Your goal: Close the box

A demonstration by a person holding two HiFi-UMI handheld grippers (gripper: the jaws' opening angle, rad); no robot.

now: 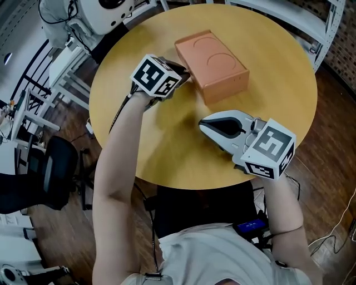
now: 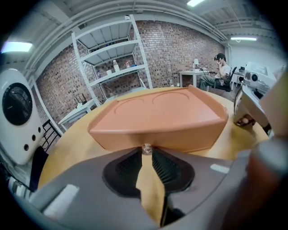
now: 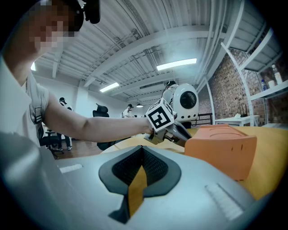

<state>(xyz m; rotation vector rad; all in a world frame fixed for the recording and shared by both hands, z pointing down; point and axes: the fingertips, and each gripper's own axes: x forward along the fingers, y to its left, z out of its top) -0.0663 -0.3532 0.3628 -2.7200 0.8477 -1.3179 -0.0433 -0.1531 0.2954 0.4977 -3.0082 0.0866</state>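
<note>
An orange box point(image 1: 211, 58) lies with its lid down on the round wooden table point(image 1: 167, 150); the lid has two pressed circles. My left gripper point(image 1: 185, 72) is shut, its tips against the box's near left side. In the left gripper view the box point(image 2: 157, 117) fills the middle, and the shut left gripper point(image 2: 146, 149) touches its wall with nothing held. My right gripper point(image 1: 202, 124) is shut and sits low over the table, a short way in front of the box. The right gripper view shows the right gripper point(image 3: 141, 148) shut, the box point(image 3: 222, 146) at the right and the left gripper point(image 3: 180, 132) beyond.
A white machine point(image 1: 100, 11) stands past the table's far left edge. A black chair point(image 1: 55, 167) is at the left on the floor. Metal shelving point(image 2: 112, 58) lines a brick wall, and a person point(image 2: 220, 67) sits at a distant desk.
</note>
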